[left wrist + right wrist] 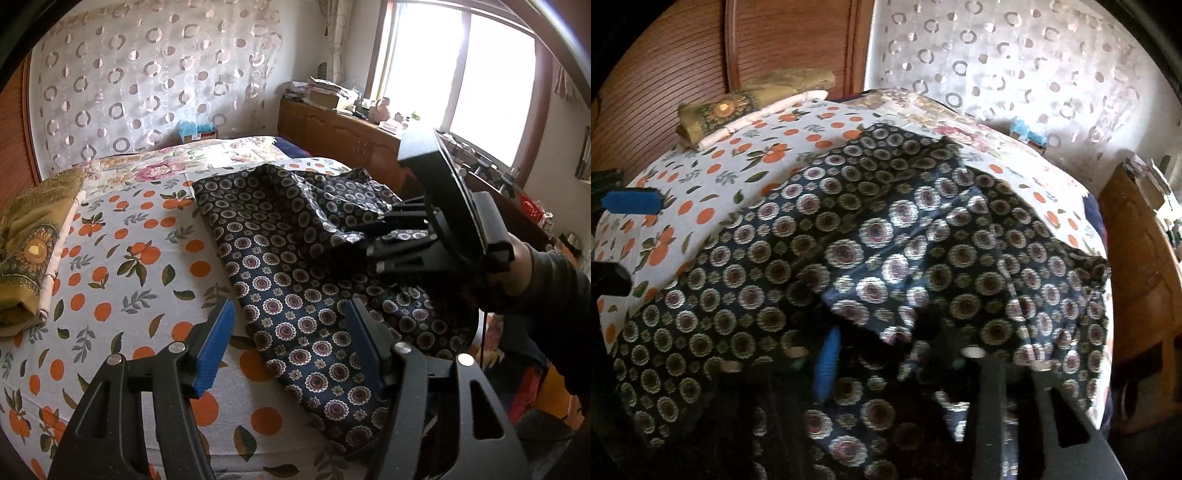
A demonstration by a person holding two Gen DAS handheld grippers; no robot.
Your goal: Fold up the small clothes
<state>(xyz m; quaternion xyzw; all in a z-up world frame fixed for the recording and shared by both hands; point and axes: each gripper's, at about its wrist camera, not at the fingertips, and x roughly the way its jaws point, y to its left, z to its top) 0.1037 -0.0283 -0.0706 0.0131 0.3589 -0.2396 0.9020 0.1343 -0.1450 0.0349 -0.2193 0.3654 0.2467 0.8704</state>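
A dark navy garment with round flower medallions lies spread on the bed with the orange-print sheet. My left gripper is open with blue pads, just above the garment's near left edge, holding nothing. My right gripper is at the garment's right side, shut on a lifted fold of it. In the right wrist view the garment drapes over the right gripper and hides most of it; one blue pad shows.
A folded olive-gold patterned cloth lies at the bed's left edge. A wooden cabinet with clutter stands under the window behind the bed. A circle-print curtain covers the far wall. The left gripper's pad shows at the right wrist view's left.
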